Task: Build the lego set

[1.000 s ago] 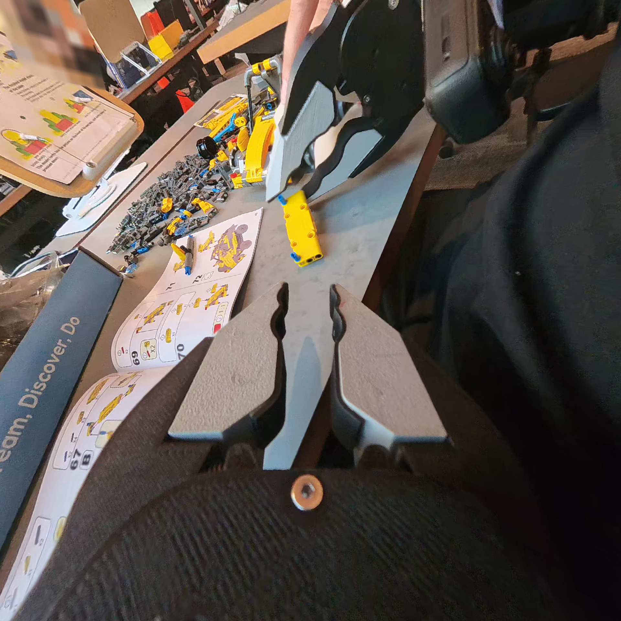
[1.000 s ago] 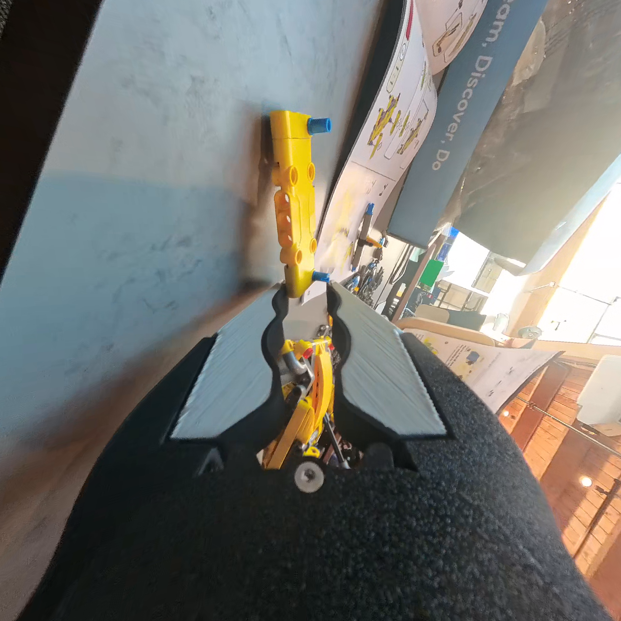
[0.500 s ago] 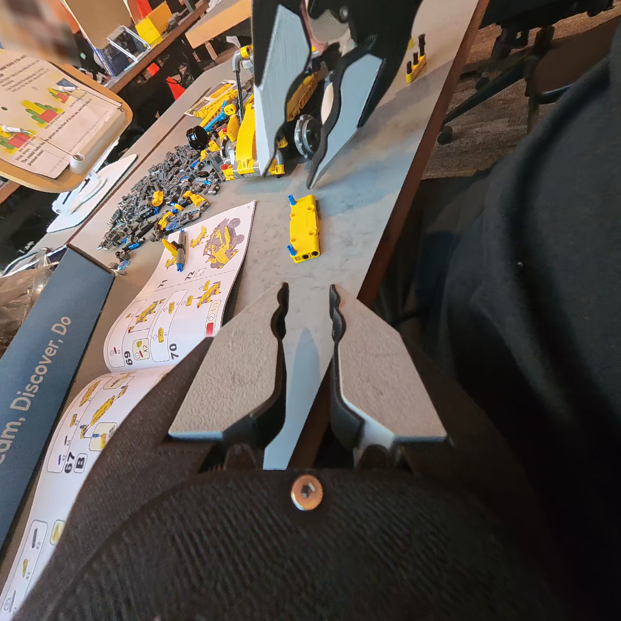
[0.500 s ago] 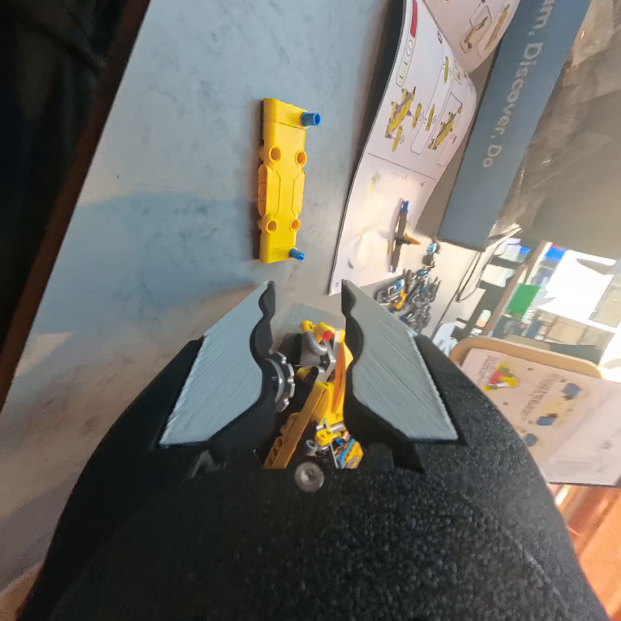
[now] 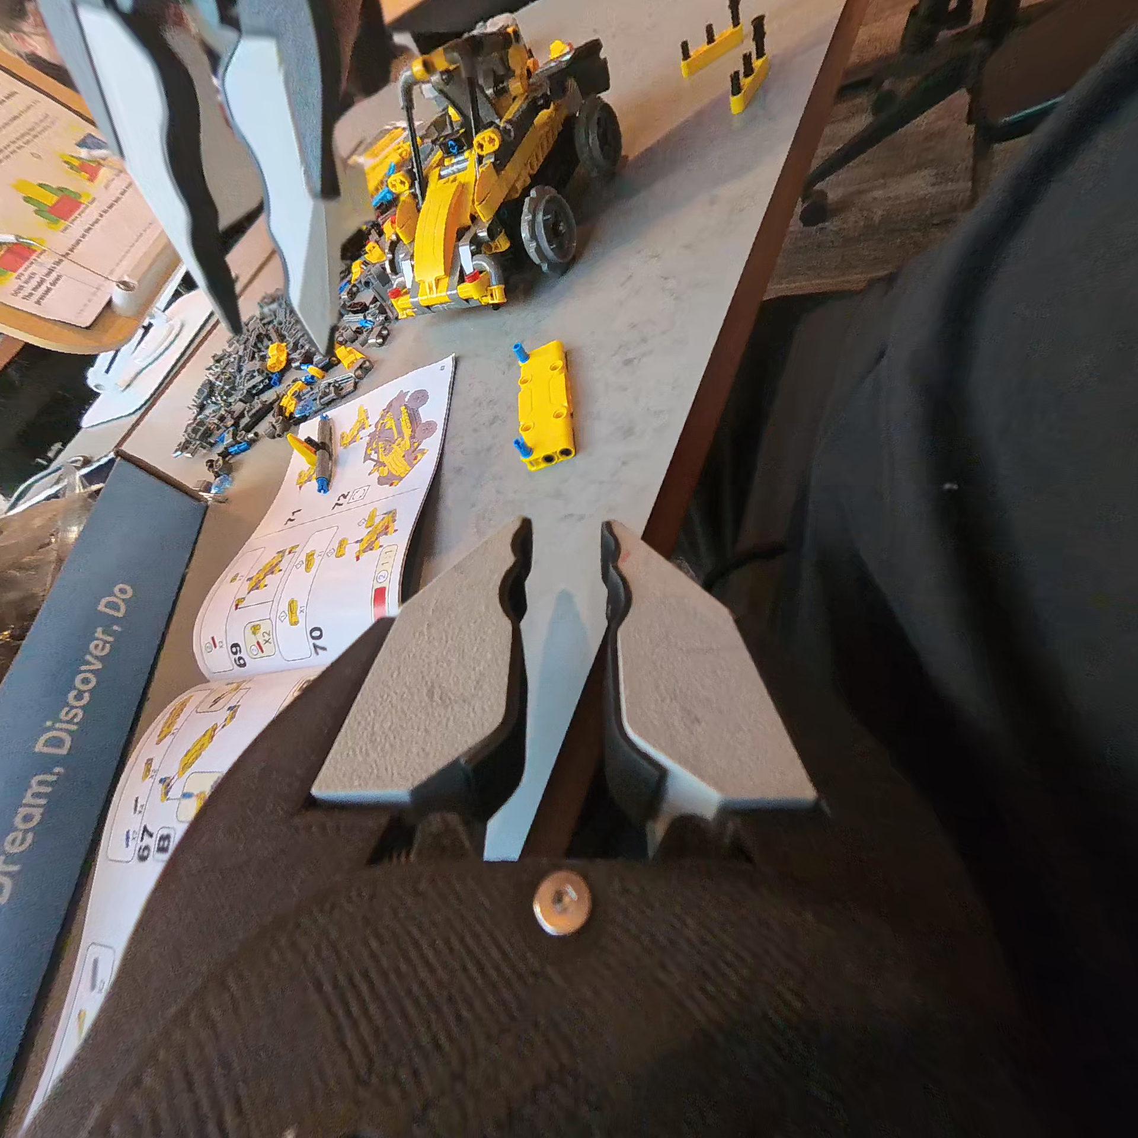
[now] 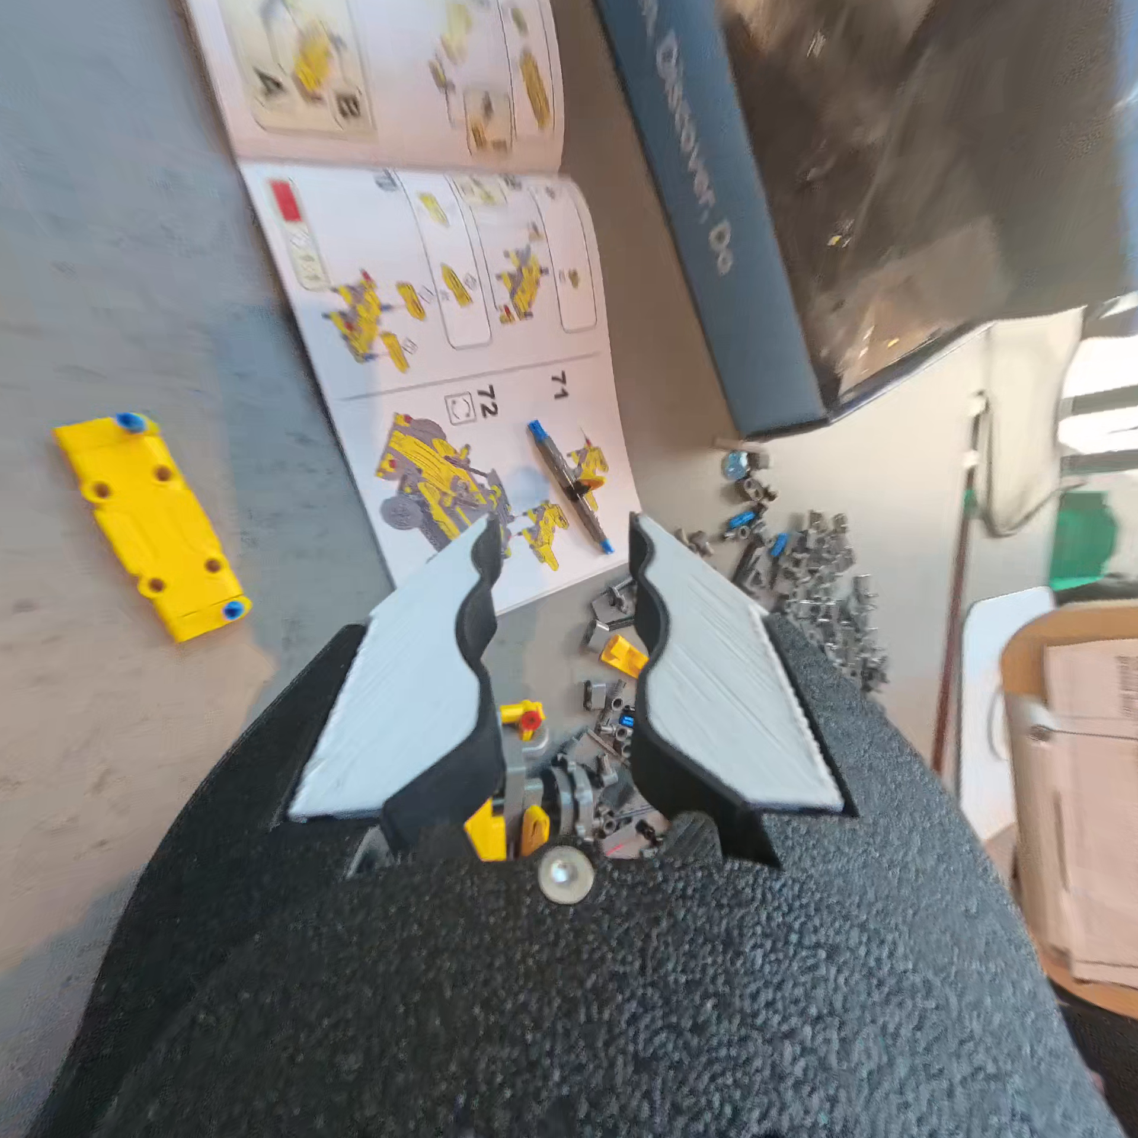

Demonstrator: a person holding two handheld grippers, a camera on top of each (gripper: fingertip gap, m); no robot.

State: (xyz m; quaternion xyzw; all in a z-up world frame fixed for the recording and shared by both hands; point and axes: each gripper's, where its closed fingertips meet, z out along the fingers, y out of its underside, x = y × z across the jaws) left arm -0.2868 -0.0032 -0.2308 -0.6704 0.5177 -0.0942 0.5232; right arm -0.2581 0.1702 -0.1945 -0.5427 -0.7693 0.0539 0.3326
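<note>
My left gripper (image 5: 563,536) is open and empty, low over the grey table (image 5: 653,295) near its front edge. A yellow panel with blue pins (image 5: 547,406) lies flat just ahead of it and also shows in the right wrist view (image 6: 151,526). My right gripper (image 6: 563,529) is open and empty. It hangs above the corner of the open instruction booklet (image 6: 468,295) and the edge of a pile of small grey parts (image 6: 813,585). In the left wrist view it (image 5: 277,332) is raised at the upper left. A short grey axle piece (image 6: 569,486) lies on the booklet.
A yellow and grey model vehicle (image 5: 486,185) stands behind the panel. Two yellow beams with black pins (image 5: 733,55) lie farther back. A dark blue box lid (image 5: 80,646) borders the booklet (image 5: 345,523). A round wooden stand with a sheet (image 5: 55,203) is at the left. A person's dark clothing (image 5: 954,554) is at the right. The left gripper is farther from the short grey axle piece (image 6: 569,486), some 20 cm, than the right, some 7 cm.
My right gripper has drawn away from the yellow panel, which stays on the table. It has risen, swung over to the parts pile and opened wider. My left gripper has not moved.
</note>
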